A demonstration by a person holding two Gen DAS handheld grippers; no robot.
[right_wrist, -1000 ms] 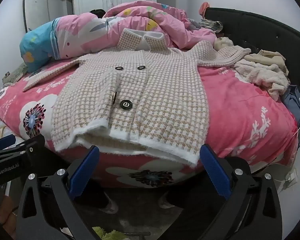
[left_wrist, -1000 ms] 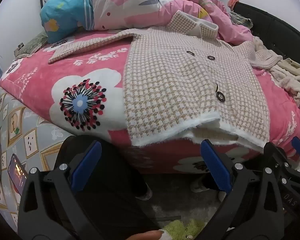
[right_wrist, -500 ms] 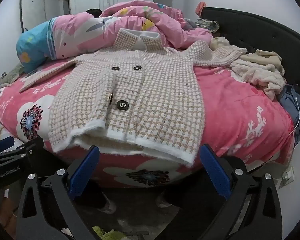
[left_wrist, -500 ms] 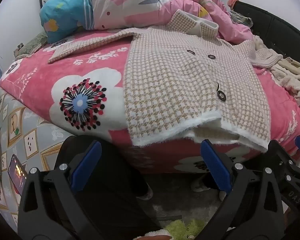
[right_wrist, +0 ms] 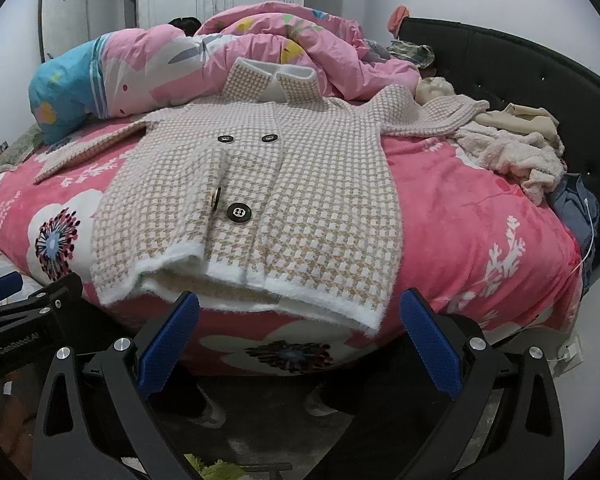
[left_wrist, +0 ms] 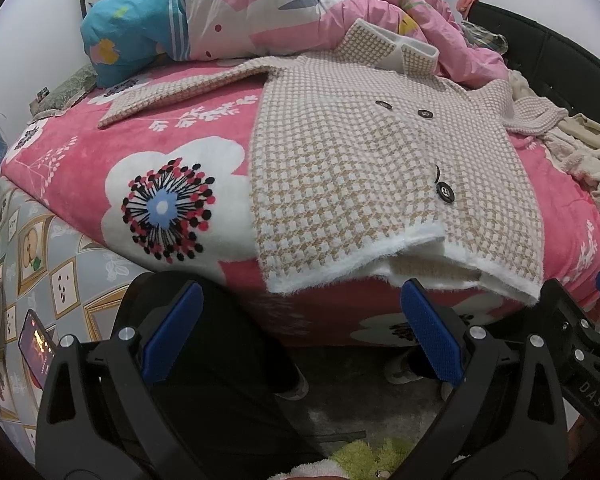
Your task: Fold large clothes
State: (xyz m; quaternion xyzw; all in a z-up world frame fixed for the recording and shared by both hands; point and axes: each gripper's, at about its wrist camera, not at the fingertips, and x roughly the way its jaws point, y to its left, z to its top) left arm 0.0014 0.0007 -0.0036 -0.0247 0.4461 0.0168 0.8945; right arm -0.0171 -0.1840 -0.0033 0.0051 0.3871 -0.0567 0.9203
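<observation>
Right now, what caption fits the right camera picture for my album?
Checked coat spread flat on the pink flowery bed, open right gripper waiting below.

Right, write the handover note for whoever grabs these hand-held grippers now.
Left hand-held gripper: open, empty, held short of the bed edge.
Right hand-held gripper: open, empty, just below the hem.
The houndstooth coat lies front up on the pink floral blanket, collar against the bunched quilt, both sleeves spread out, hem hanging over the near edge.
Done: coat laid out.
Left: every fold, probably sleeves in first.
</observation>
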